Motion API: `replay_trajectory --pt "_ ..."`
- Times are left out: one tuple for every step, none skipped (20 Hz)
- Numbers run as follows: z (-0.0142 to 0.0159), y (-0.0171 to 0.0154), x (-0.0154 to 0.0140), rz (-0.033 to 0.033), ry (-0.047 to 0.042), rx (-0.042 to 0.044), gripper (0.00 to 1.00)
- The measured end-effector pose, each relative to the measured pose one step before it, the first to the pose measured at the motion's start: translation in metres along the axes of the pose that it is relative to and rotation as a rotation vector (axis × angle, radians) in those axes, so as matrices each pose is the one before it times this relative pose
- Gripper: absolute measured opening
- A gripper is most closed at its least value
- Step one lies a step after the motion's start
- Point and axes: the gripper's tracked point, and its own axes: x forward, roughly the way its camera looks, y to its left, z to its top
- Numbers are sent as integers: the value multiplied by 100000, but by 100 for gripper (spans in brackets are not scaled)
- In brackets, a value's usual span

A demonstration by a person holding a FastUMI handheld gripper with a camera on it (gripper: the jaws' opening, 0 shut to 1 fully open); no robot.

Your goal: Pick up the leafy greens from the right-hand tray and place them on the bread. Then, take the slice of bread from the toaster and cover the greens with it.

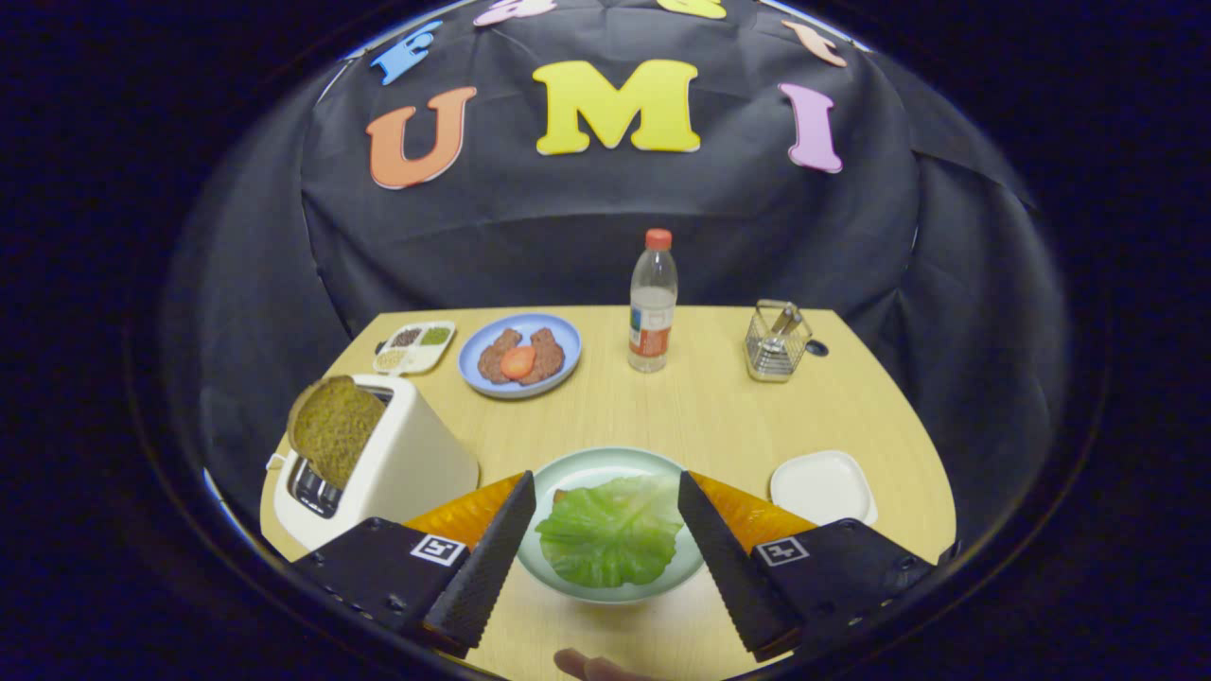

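We are looking down along the gripper (pixel 605 539), and its fingers are standing wide apart, holding nothing at all. Between them we are seeing the leafy greens (pixel 610 542) lying spread on the pale plate (pixel 579 467), with a sliver of tan just peeking out at the leaf's far edge. We are taking that to be the bread underneath, though it is too hidden to be sure.

So we are calling the first half done: the greens are sitting on the plate and the right-hand tray (pixel 821 487), just beside the right finger, is lying bare.

Now we are turning to what is left. The toaster (pixel 397 468) is standing just off the left finger, and the slice of bread (pixel 333 429) is poking up out of its slot, leaning a little, untouched. That slice is yet to be lifted out and laid over the greens.

Farther back on the table (pixel 700 416) we are spotting a blue plate (pixel 558 333) with food on it, a water bottle (pixel 652 301), a small wire basket (pixel 776 342) and a divided dish (pixel 416 345), none of them in the way. A fingertip (pixel 596 668) is showing at the near table edge.
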Motion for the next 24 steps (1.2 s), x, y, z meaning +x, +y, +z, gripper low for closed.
replay_trajectory --pt "849 496 -745 -1146 -3394 -945 95" --pt "459 419 -630 -972 -2393 -493 94" --pt "468 1009 -629 1240 -1232 331 95" --pt "328 1159 -462 1524 -1179 579 94" --pt "456 1110 -221 1235 -1031 405 94" --pt "127 780 -62 651 -601 73 94" --pt "100 1208 -70 1591 565 18 94" --pt "-129 1263 -124 1609 833 182 94" --pt "45 1391 -141 2091 694 212 94" --pt "94 1306 188 1954 498 -258 94" --pt "83 1202 206 1198 624 -788 94" --pt "-153 1339 325 1860 1140 -810 94" --pt "-168 1263 377 935 1376 -1076 94" --pt "8 1082 397 957 709 -452 94" --pt "-25 1289 389 1206 996 7 94" --pt "-86 781 417 28 655 -351 94" --pt "121 795 499 48 286 -655 94" --pt "-124 785 515 191 513 -1109 94" --pt "-158 516 607 -756 876 -1414 94" --pt "-287 328 581 -639 1273 -616 94" --pt "-339 490 585 -181 1616 -35 94" --pt "-385 261 530 -1126 1845 -25 94" --pt "-336 170 385 -789 1389 503 94" --pt "-223 308 604 -671 1470 167 94"
